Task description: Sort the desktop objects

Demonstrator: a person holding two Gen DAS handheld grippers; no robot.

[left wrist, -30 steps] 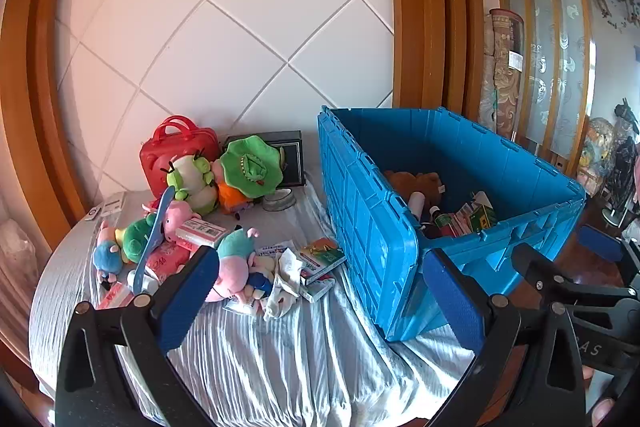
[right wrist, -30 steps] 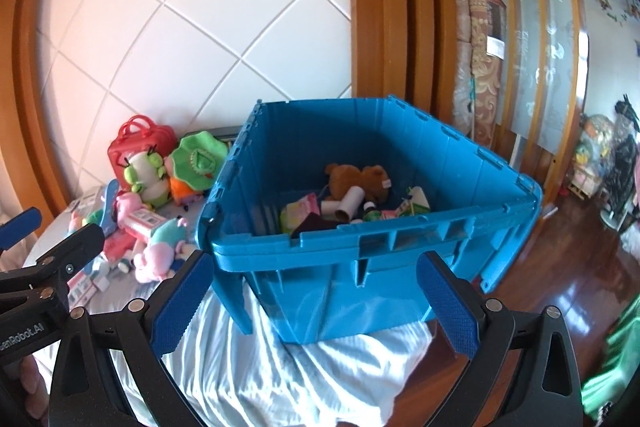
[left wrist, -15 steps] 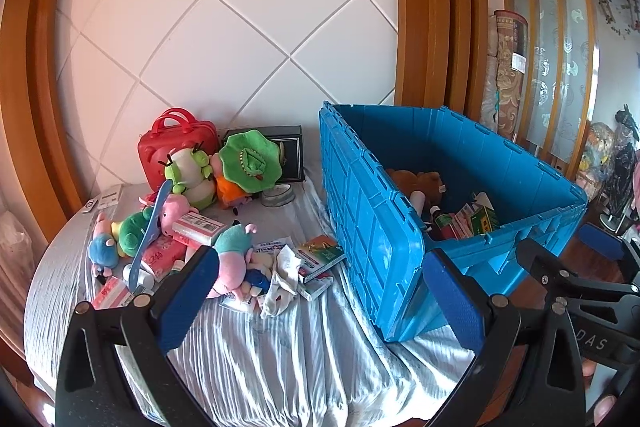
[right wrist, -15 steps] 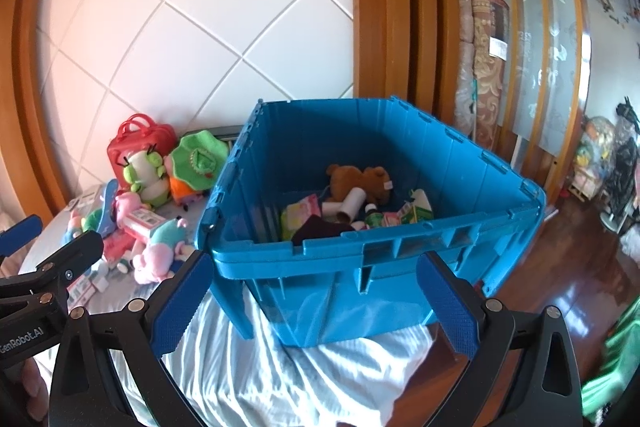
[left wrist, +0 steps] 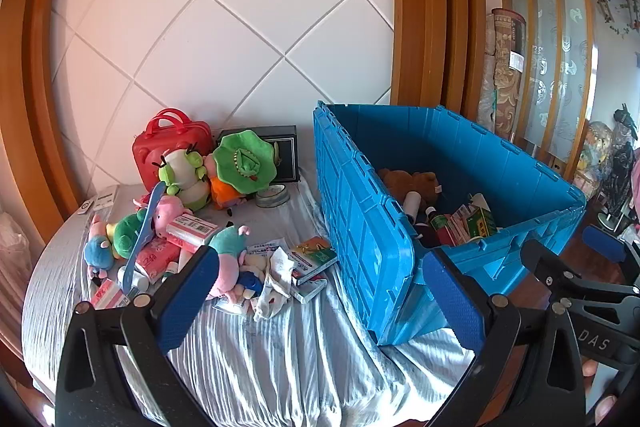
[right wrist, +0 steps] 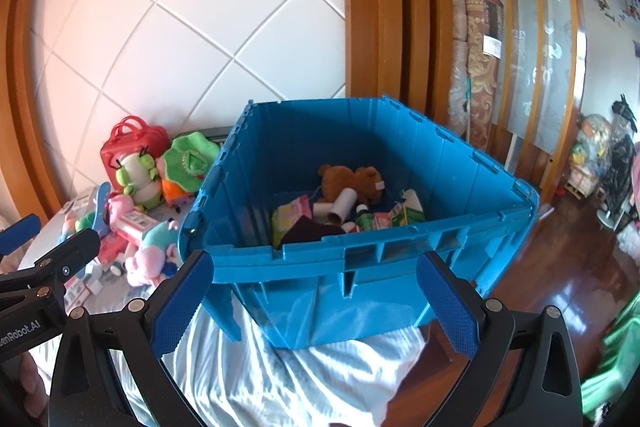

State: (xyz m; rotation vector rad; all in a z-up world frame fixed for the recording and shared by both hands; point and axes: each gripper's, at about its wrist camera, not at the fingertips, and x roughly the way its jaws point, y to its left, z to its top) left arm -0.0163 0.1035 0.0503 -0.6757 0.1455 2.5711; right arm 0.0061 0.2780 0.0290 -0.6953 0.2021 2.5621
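A big blue crate (left wrist: 360, 227) stands on the cloth-covered table (left wrist: 280, 359); it also shows in the right wrist view (right wrist: 360, 267). Inside lie a brown teddy bear (right wrist: 348, 179), a cardboard tube (right wrist: 340, 205) and small boxes. Left of the crate is a pile of plush toys (left wrist: 228, 259), packets and a white sock (left wrist: 276, 279). My left gripper (left wrist: 320, 295) is open and empty, held back above the table's front. My right gripper (right wrist: 316, 301) is open and empty before the crate's near wall.
A red toy case (left wrist: 168, 143), a green plush (left wrist: 244, 159), a black box (left wrist: 286, 155) and a blue shoehorn (left wrist: 144, 227) sit at the back left. A tiled wall and wooden frame stand behind. The floor (right wrist: 568, 275) drops off at right.
Both grippers have drifted slightly, so the crate and pile shift a little in view. Both stay open and empty; no object has moved.
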